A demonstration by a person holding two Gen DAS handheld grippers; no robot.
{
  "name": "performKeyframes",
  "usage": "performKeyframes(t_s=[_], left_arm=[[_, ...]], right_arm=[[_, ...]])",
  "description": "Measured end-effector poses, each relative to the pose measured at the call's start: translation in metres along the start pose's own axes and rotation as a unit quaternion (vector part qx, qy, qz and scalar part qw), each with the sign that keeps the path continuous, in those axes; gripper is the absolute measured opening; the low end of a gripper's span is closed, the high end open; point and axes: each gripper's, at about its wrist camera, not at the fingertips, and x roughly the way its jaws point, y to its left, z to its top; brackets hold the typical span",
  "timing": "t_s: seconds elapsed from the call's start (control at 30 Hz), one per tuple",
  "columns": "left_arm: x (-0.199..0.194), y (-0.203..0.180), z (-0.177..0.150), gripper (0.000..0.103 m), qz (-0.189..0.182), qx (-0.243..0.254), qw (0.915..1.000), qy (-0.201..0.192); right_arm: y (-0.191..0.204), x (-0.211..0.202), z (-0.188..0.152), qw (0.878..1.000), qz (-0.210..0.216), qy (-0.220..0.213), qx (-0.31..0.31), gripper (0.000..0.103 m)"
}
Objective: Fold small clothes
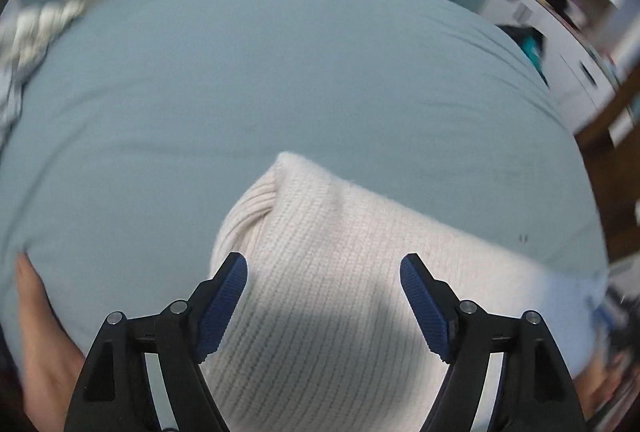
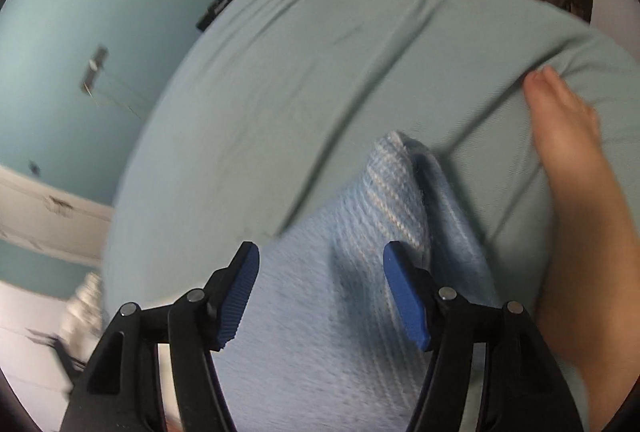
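**Both tools open over knitwear on the bed**

Left wrist view: a hand (image 1: 38, 316) sits at the lower left edge, against the blue bed (image 1: 240, 92) sheet. A striped cloth (image 1: 28, 44) lies bunched at the upper left edge of the bed. The left tool (image 1: 324, 274) fills the lower centre, its blue pads set wide apart, nothing pinched between them. Under and past the tool lies a cream sweater (image 1: 340, 252), ribbed edge pointing up toward frame centre, the knit running off to the lower right. The pads look clear of the fabric; contact cannot be told. White furniture (image 1: 560, 44) and a brown floor (image 1: 616, 168) are blurred at the right edge.

Right wrist view: a teal wall (image 2: 100, 12) with white trim takes the left side. The bed (image 2: 320, 72) sheet, creased in long diagonal lines, fills the middle. The right tool (image 2: 321, 264) is in the lower centre, jaws parted about half way and gripping nothing. A light blue knit (image 2: 320, 312) with pale stripes lies beneath it, a folded corner rising just above the right pad. A hand (image 2: 560, 128) and forearm come down the right side, fingertip on the sheet.
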Motion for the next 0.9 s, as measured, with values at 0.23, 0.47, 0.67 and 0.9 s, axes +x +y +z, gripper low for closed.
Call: performKeyframes(t_s=[0.23,0.47,0.67,0.9], left_arm=[[0.036,0.011,-0.027,0.079,0.082,0.014,0.9963,0.024],[0.055,0.044,-0.034,0.099,0.068,-0.011,0.9976,0.01],[0.04,0.02,-0.026,0.103,0.13,0.034,0.991,-0.001],[-0.006,-0.02,-0.022,0.103,0.145,0.079,0.9836,-0.072]], right_arm=[[-0.011,-0.031,-0.003,0.991,-0.069,-0.116,0.016,0.069],[-0.034,0.037,-0.029,0.989,-0.141,0.026,-0.034,0.069],[-0.063,0.033,-0.052,0.982,-0.183,-0.028,0.037,0.085],[0.03,0.006,-0.07,0.945,-0.205,-0.189,-0.173,0.087]])
